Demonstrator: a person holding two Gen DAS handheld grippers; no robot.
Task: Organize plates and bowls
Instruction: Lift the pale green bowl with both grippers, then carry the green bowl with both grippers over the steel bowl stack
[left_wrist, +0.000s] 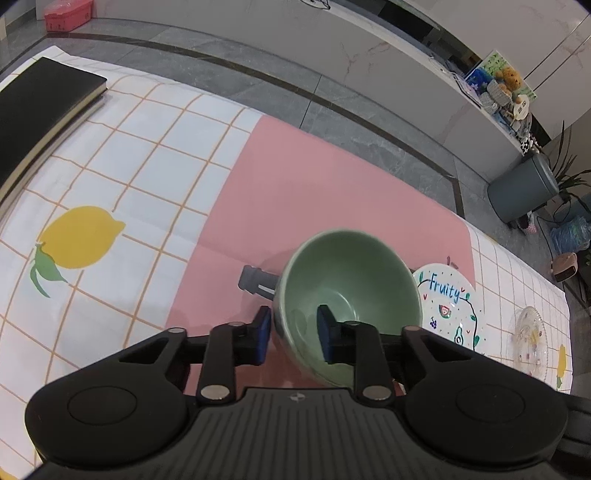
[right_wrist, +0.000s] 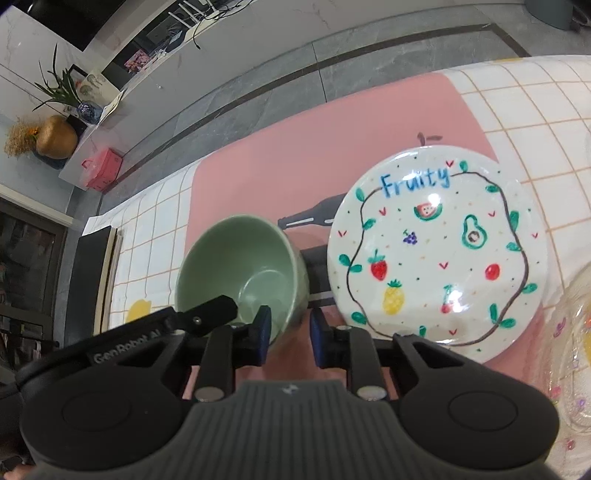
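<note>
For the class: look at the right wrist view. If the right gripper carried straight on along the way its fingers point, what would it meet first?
Most likely the wall of the green bowl: the right gripper already straddles its near rim, one finger inside and one outside. Just past that lies the pink tablecloth. The fruit plate sits off to the side of that line; depth is uncertain.

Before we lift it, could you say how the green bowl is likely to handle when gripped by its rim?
The green bowl looks glazed ceramic, so probably rigid, heavy and breakable. Its glossy wall may slip between the left gripper and right gripper pads. Gripped at the rim, it could tilt.
</note>
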